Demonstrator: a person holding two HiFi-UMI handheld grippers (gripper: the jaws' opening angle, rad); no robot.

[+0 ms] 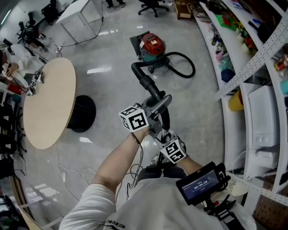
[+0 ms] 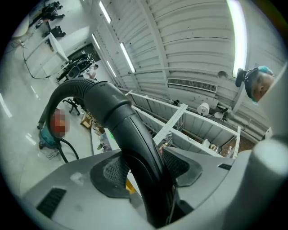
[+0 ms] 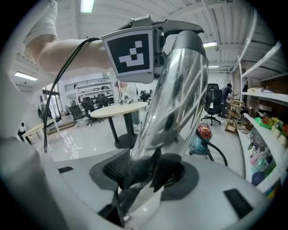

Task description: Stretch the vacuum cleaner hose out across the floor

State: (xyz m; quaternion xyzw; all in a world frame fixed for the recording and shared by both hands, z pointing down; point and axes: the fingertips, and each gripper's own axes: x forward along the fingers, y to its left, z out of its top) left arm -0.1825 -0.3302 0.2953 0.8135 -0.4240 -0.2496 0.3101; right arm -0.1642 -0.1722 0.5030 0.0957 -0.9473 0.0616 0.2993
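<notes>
The red and teal vacuum cleaner [image 1: 152, 47] stands on the floor ahead, its black hose [image 1: 188, 67] looping to the right and back to a curved black handle [image 1: 147, 84]. My left gripper [image 1: 156, 102] is shut on that handle [image 2: 135, 134], with a pad pressed to each side. Below the handle runs a shiny metal tube [image 3: 175, 90]. This tube passes between the jaws of my right gripper [image 3: 148, 170], which stand wide around it; no firm press by the pads shows. Both grippers are held close together in front of the person's chest.
A round wooden table [image 1: 49, 101] on a black foot stands at the left. Curved white shelves [image 1: 252, 67] full of small goods line the right side. Loose cables [image 1: 67, 173] lie on the floor near the person's feet. An office chair [image 1: 153, 5] is at the back.
</notes>
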